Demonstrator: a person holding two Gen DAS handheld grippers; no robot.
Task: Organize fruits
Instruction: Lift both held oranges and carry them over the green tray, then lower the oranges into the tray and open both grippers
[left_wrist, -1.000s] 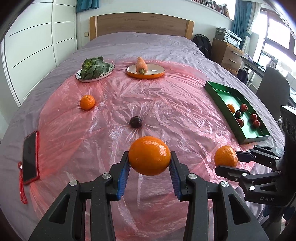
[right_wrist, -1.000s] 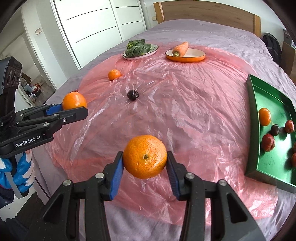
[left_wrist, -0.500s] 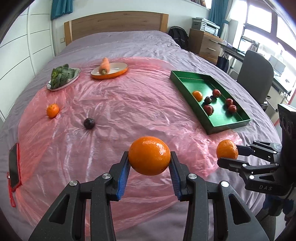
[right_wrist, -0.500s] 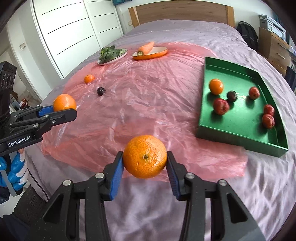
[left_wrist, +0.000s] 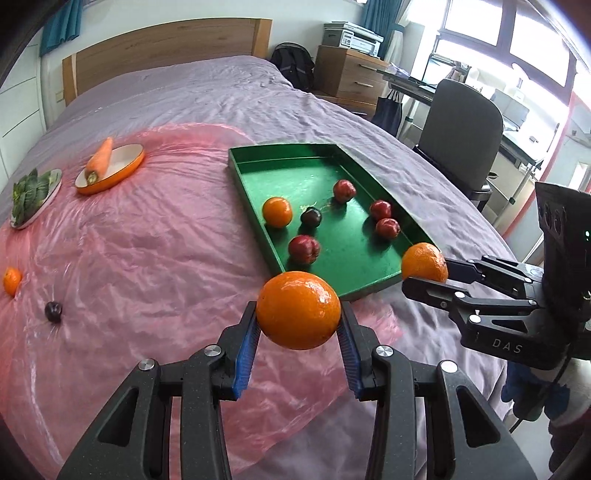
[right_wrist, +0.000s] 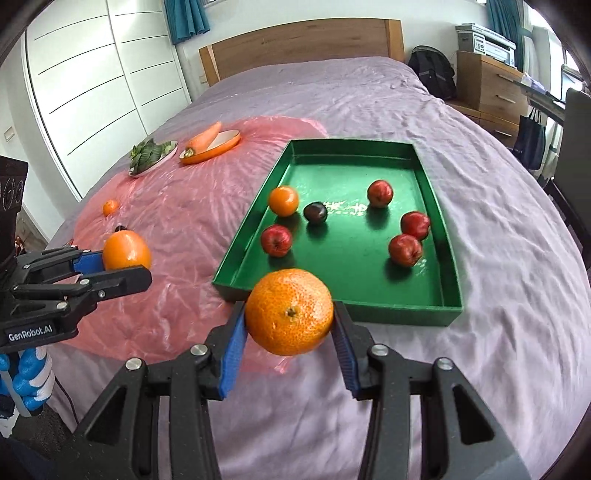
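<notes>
My left gripper (left_wrist: 298, 317) is shut on a smooth orange (left_wrist: 295, 295), held above the pink plastic sheet just short of the green tray's (left_wrist: 295, 155) near corner. My right gripper (right_wrist: 289, 317) is shut on a dimpled mandarin (right_wrist: 288, 295), held in front of the green tray's (right_wrist: 369, 142) near wall. Each view shows the other gripper from the side with its fruit. In the tray lie several red apples, a dark plum (right_wrist: 315, 213) and an orange (right_wrist: 283, 200). A small orange (left_wrist: 12, 281) and a dark plum (left_wrist: 53, 311) lie loose on the sheet.
At the back of the pink sheet (left_wrist: 147, 240), a carrot lies on an orange dish (left_wrist: 110, 173) beside a plate of greens (left_wrist: 31, 192). The bed's right edge faces an office chair (left_wrist: 461, 140) and a desk. A wardrobe (right_wrist: 92, 74) stands to the left.
Both grippers have swung to the right across the bed with their fruit still held. The green tray has come from the far right to directly ahead and closer.
</notes>
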